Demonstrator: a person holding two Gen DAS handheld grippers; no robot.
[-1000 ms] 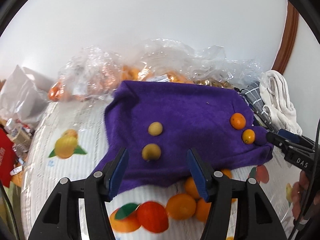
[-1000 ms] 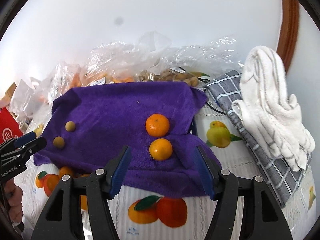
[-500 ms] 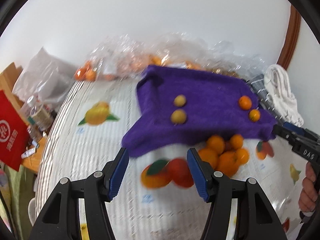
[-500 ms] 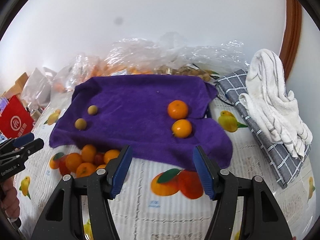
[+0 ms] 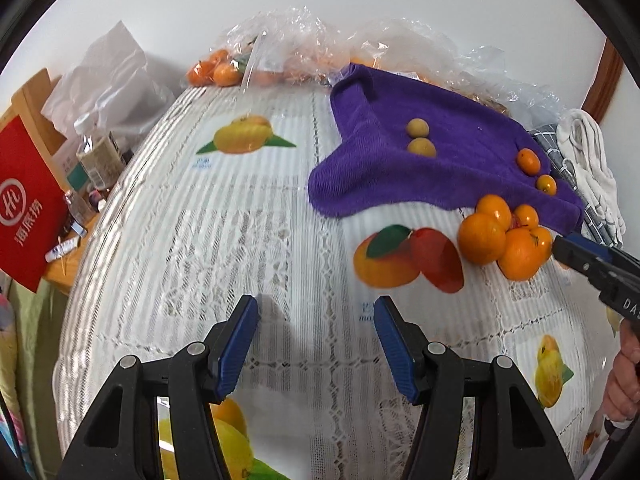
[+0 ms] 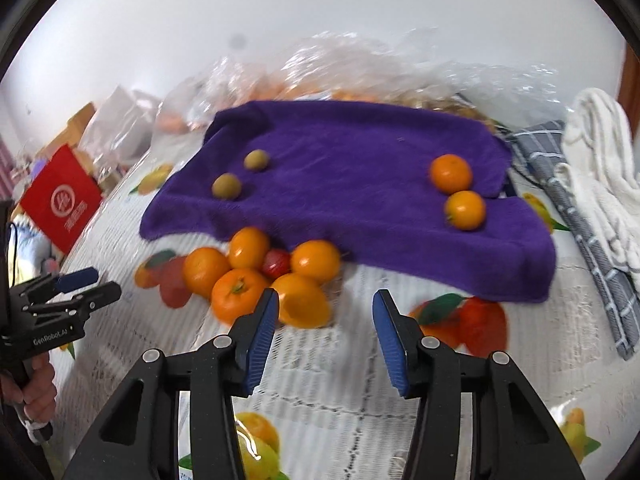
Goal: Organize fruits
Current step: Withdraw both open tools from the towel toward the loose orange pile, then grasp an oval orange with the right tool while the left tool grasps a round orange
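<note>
A: Where is the fruit?

B: A pile of oranges (image 6: 256, 276) lies on the tablecloth (image 6: 320, 368), touching the near edge of the purple towel (image 6: 344, 184). A small red fruit (image 6: 277, 263) is wedged in the middle of the pile, mostly hidden; what it is I cannot tell.

A: And on the towel itself?

B: Two oranges (image 6: 456, 192) toward its right end, one just in front of the other. Two small yellow-green fruits (image 6: 240, 176) toward its left end, close together.

A: The grippers?

B: The right gripper (image 6: 324, 332) sits just in front of the pile, jaws apart with nothing between them. They have just been closing. Its left fingertip (image 6: 266, 320) overlaps the nearest orange in the picture; whether it touches is unclear. The left gripper (image 5: 316, 344) is left of the pile, over bare tablecloth, jaws apart and empty.

A: Any containers?

B: Behind the towel, clear plastic bags (image 5: 304, 48). Oranges show through the left-hand one; the rest is crinkled and glary, so the contents are hard to make out. In the right wrist view the bags are blurred.

A: Anything else?

B: Right of the towel, a grey checked cloth (image 6: 568, 184) with a white cloth (image 6: 600, 160) on it, both cut by the picture's edge. Far left of the towel, a red bag (image 5: 28, 204) with white print, partly out of frame.
</note>
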